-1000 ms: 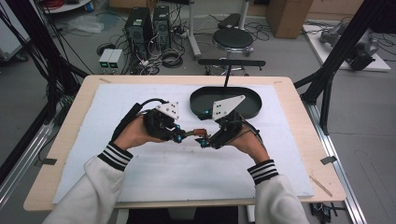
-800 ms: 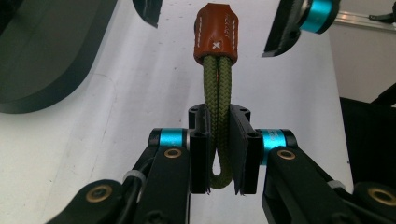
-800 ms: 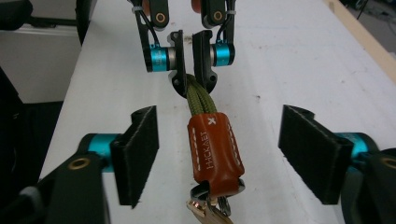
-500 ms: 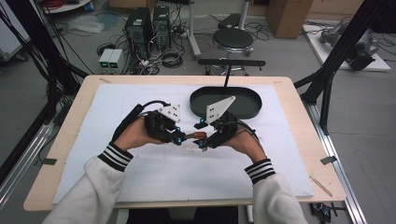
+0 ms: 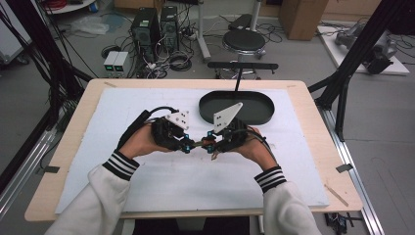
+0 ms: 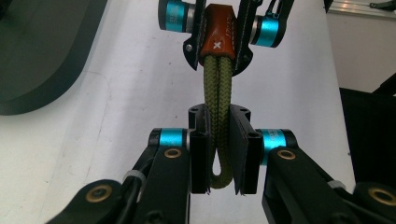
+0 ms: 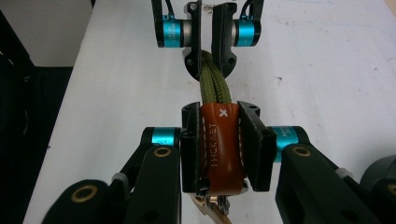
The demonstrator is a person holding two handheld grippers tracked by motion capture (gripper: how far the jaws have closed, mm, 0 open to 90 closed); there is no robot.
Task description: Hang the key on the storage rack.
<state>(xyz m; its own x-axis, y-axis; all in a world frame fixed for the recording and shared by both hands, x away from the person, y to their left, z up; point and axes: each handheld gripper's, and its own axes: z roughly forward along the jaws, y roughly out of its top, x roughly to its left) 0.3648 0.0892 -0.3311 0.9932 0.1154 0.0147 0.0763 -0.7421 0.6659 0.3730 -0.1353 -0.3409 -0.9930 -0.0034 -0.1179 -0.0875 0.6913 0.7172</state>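
**Both grippers clamp one strap**

The left gripper (image 6: 218, 154) pinches the olive cord (image 6: 218, 93) at its loop; the right gripper (image 7: 223, 144) grips the brown leather tab (image 7: 223, 142) — white-stitched, marked with an x and embossed lettering I cannot read surely. The strap hangs between them above the white mat (image 5: 161, 176), near the dark tray (image 5: 254, 105).

Black oval tray (image 5: 254, 115) on white mat (image 5: 186, 186), wood table (image 5: 318, 127).

Even bright light, soft shadows, slight blur.
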